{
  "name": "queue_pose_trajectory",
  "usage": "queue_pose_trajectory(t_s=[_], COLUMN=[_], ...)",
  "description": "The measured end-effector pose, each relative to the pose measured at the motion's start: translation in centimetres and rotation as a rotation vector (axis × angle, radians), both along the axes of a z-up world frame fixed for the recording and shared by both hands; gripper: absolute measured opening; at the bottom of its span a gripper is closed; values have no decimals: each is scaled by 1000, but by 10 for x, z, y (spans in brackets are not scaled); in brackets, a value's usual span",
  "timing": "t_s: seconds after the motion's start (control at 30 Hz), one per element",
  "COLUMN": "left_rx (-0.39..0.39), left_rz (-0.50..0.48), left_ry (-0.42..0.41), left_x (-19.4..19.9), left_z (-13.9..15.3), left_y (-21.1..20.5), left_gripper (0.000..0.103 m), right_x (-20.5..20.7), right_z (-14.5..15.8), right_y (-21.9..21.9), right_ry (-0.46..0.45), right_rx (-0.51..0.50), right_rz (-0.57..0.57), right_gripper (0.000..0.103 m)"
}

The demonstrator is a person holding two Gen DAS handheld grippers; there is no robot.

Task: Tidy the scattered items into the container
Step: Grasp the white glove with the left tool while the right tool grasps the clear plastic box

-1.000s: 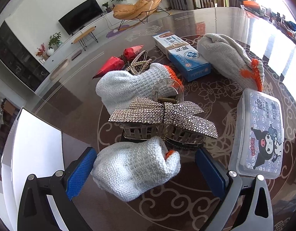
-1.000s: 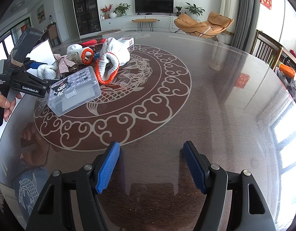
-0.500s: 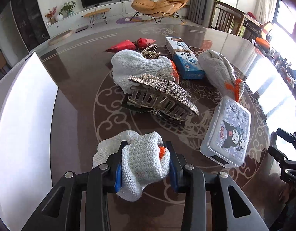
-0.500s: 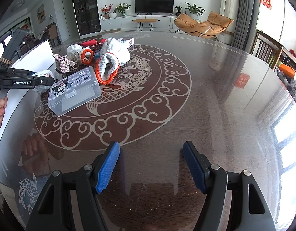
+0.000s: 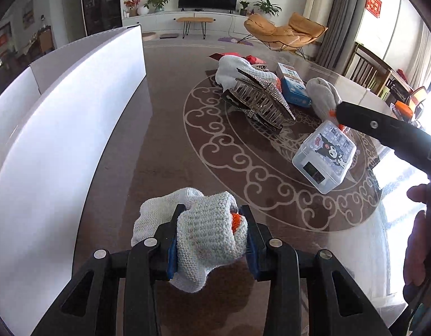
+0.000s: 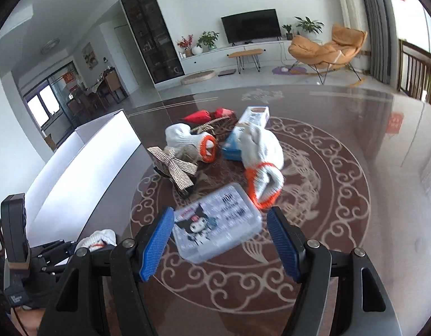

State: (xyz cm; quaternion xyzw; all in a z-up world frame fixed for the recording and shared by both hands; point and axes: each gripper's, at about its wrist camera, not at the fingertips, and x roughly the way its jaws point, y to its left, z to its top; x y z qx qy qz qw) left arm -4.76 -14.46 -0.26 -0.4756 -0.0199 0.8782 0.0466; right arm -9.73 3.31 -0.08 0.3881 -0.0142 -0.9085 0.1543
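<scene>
left wrist: left fingers [image 5: 252, 240] pinch a knit glove [image 5: 207, 235]; right fingers [image 6: 156, 240] spread before the cartoon-labelled box [image 6: 215, 226].

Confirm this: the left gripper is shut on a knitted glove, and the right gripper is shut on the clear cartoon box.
Wrong on one count. In the right wrist view the right gripper has its jaws open around the clear cartoon box, not shut on it. The left gripper is indeed shut on the knitted glove.

A dark television [image 6: 250, 29] stands on a white far-wall console [image 6: 232, 56], potted plants [image 6: 207, 39] beside it. An orange lounge chair [image 6: 327, 49] sits right, near grey curtains [image 6: 375, 25]; daylight glares from the right.
</scene>
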Motion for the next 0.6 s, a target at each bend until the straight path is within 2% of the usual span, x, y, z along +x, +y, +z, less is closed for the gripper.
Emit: queue_pose_trajectory(t_s=[0.1,0.17,0.23,0.3,0.37,0.4,0.5,0.57,0.6], left_rx=[-3,-1,-1,-4,-4,-3,-16,-25,-28], left_rz=[-7,-13,-21,-26,-25,-23,-15,-7,-5], left_ry=[4,5,11,15,19,23,36,41,40], left_x=[-3,-6,-5,-5,-5,-5,-5,-6,-6], left_z=[1,1,0,-1,-1,-1,-3,-5,-4], left_y=[0,-2,-2,-1,-1,0,3,5,6], left_gripper=[38,38,39,39,39,39,39,40,40], right_x=[-17,-15,-5,13,33,45,71,77,75], right_z=[-11,-27,-43,-48,-44,-40,-28,-24,-23], right_y=[-61,-80,-77,-50,-11,10,72,94,96], right_ry=[10,46,56,48,46,38,-4,-13,-15], right_rx=[249,415,502,512,489,440,214,54,25], right_rz=[45,31,19,-13,-86,-114,-193,-188,-171], right_gripper=[69,69,69,69,69,69,69,69,69])
